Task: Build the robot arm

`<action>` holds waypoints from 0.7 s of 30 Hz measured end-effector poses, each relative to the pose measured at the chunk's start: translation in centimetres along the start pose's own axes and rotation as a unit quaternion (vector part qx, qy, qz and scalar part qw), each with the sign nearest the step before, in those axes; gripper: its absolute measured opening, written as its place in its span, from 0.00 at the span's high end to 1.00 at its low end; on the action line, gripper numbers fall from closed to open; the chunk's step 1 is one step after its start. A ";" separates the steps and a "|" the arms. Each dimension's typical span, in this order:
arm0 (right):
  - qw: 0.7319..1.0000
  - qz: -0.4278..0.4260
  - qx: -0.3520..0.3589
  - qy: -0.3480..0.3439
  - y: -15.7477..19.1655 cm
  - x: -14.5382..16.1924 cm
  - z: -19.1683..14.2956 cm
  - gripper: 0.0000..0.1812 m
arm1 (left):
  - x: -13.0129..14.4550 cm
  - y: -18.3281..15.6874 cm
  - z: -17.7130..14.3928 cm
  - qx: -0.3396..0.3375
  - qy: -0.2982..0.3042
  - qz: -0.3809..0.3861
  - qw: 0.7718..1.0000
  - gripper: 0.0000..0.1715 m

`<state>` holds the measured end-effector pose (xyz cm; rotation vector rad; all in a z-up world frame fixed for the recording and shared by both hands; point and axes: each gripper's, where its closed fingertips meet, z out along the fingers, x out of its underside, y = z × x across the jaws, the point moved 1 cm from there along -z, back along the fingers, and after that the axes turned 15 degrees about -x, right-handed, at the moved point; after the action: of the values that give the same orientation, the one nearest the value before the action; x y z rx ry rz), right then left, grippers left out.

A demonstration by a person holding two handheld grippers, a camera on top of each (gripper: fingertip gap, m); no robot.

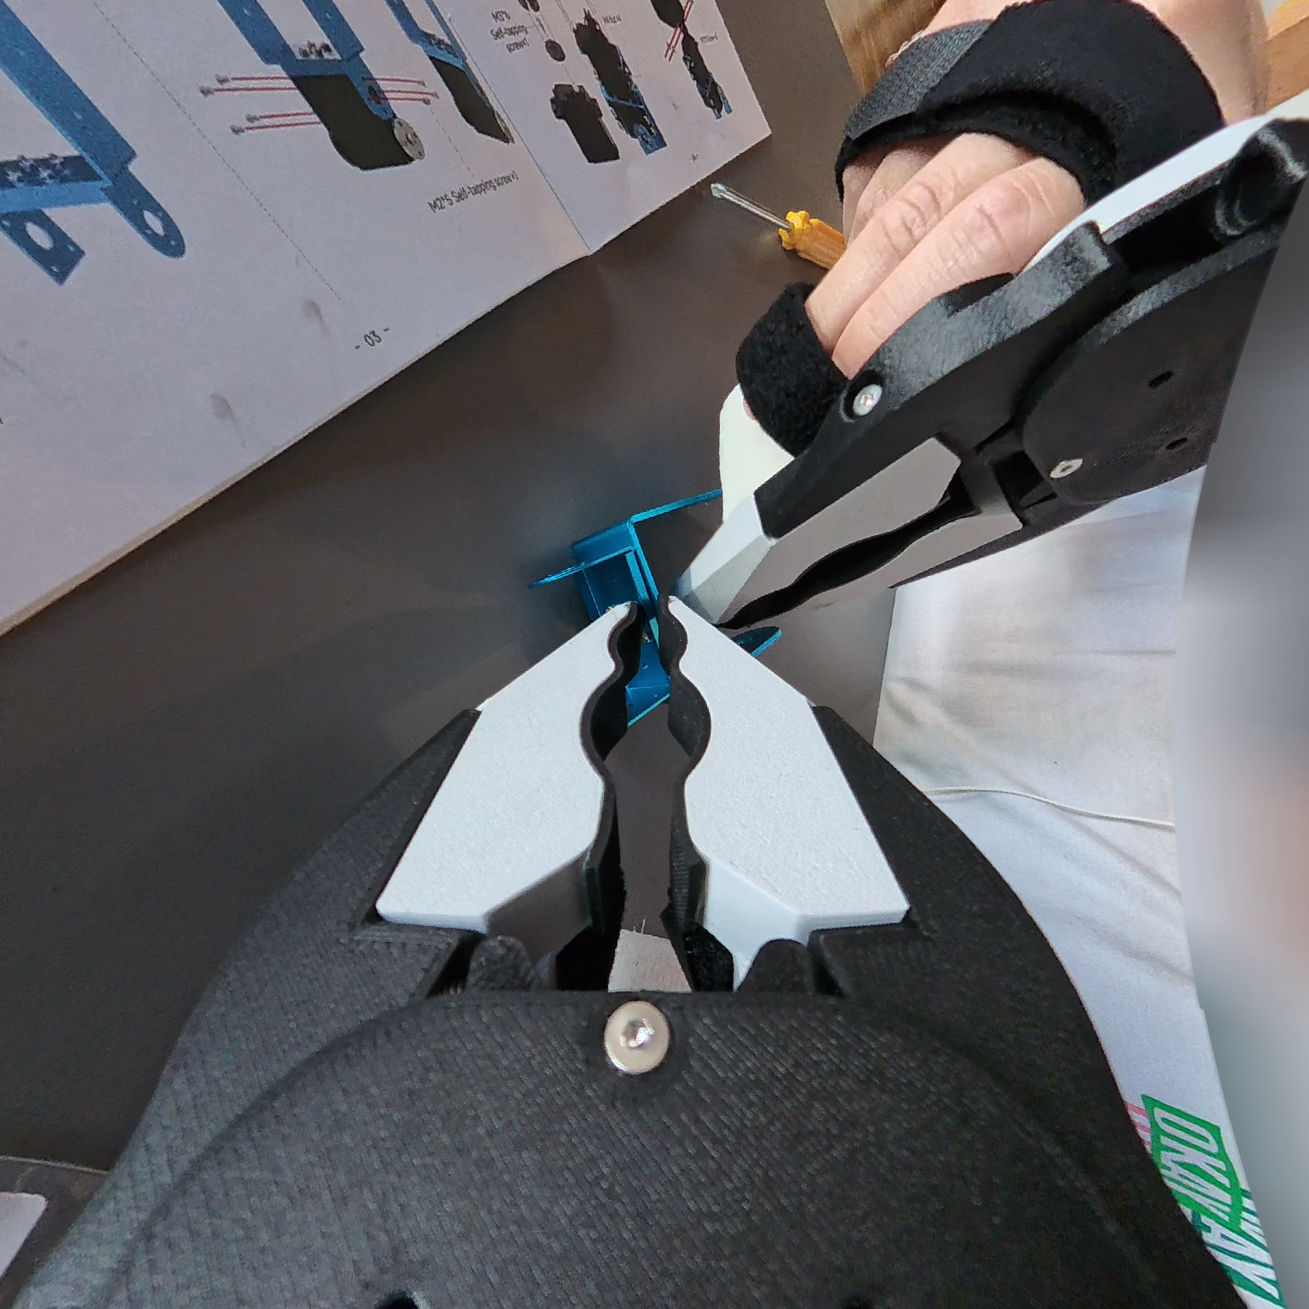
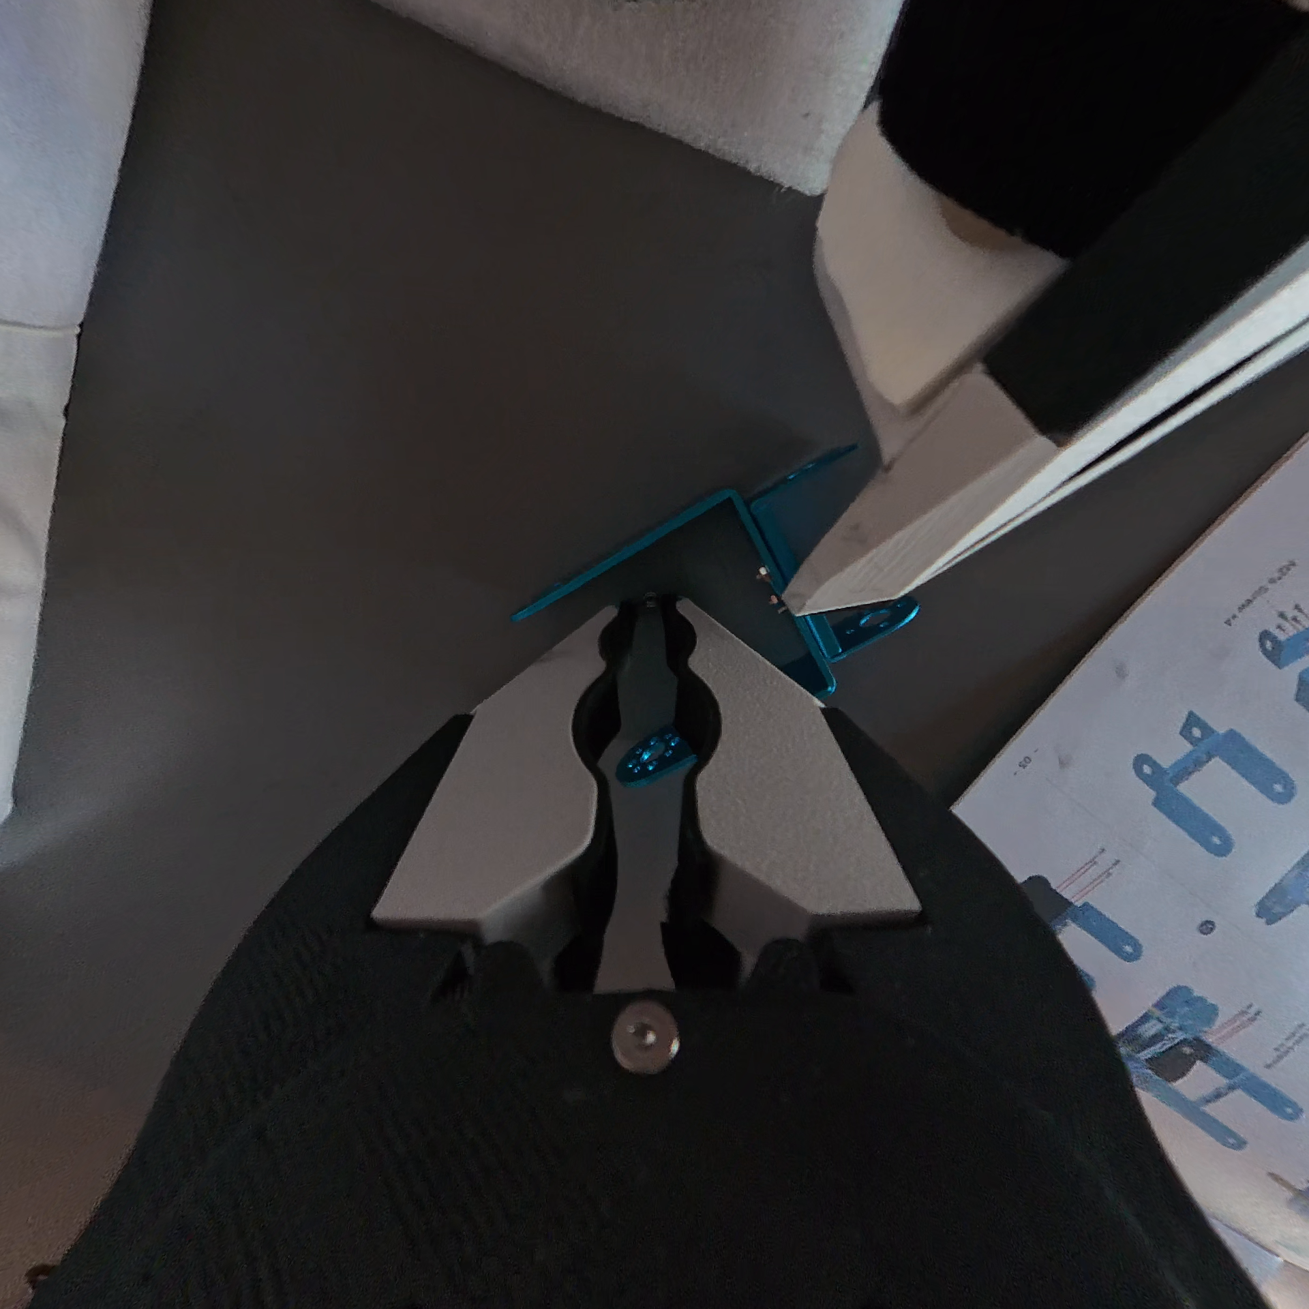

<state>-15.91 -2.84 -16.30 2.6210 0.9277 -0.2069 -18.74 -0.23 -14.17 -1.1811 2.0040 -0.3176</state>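
Observation:
A blue bent-metal bracket [image 1: 609, 559] stands on the dark table [image 1: 319, 673]. My left gripper [image 1: 650, 610] is shut on one of its upright walls. My right gripper [image 1: 701, 605] comes in from the right, held by a person's hand [image 1: 942, 241], and its tips are at the bracket beside mine. In the right wrist view the right gripper [image 2: 648, 602] is nearly closed with a small silvery screw-like piece at its tips, against the edge of the bracket [image 2: 765, 549]. A blue tab [image 2: 655, 761] shows under its fingers. The left gripper [image 2: 804, 602] presses the bracket's side wall.
An open assembly manual [image 1: 283, 248] lies at the back of the table and also shows in the right wrist view [image 2: 1169, 814]. A yellow-handled screwdriver [image 1: 807, 237] lies behind the hand. The person's white garment [image 1: 1027, 708] is close on the right. Some 4 cm of space lies between my two pairs of fingers.

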 end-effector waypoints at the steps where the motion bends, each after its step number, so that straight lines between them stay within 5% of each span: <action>1: 1.000 -0.007 0.000 0.005 0.0 0.0 0.0 0.95 | 0.0 0.0 0.0 0.000 0.000 0.000 1.000 0.98; 21: 1.000 -0.029 -0.003 0.010 -0.2 0.0 -0.1 0.99 | 0.0 0.0 0.0 -0.002 0.000 0.001 1.000 0.98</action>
<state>-16.06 -2.68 -16.30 2.5980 1.0117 -0.1922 -18.74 -0.22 -14.15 -1.1807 2.0062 -0.3126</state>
